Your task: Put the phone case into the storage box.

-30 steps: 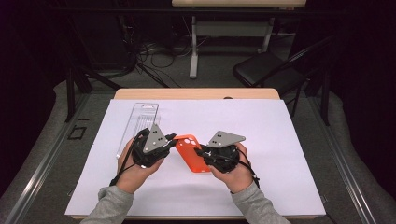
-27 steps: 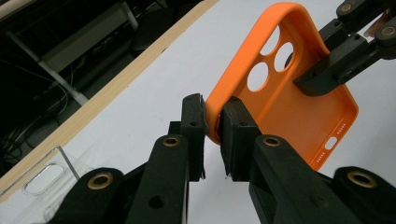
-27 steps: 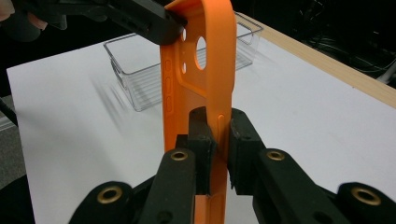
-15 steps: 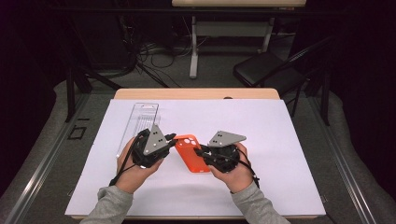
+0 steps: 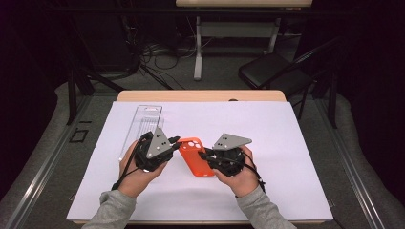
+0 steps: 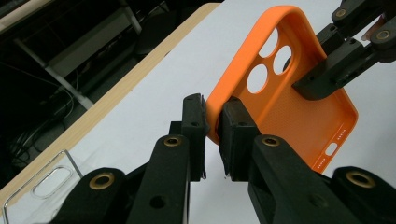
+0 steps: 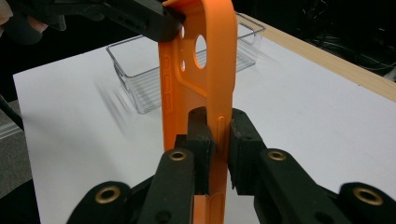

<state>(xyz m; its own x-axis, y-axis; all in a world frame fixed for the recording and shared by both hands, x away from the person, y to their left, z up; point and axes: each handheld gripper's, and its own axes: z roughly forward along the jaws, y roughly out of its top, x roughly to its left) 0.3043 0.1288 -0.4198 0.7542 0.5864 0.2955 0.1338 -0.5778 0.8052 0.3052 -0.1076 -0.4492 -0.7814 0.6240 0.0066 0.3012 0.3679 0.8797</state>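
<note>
Both grippers, left [image 5: 173, 144] and right [image 5: 206, 155], pinched opposite long edges of the orange case [image 5: 197, 160], which hung between them, its long axis crosswise to each, neither nearer.

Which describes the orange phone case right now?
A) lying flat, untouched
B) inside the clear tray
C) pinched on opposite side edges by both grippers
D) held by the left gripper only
C: the left gripper clamps one side rim of the orange phone case, and the right gripper clamps the opposite rim; the clear tray sits apart behind it.
</note>
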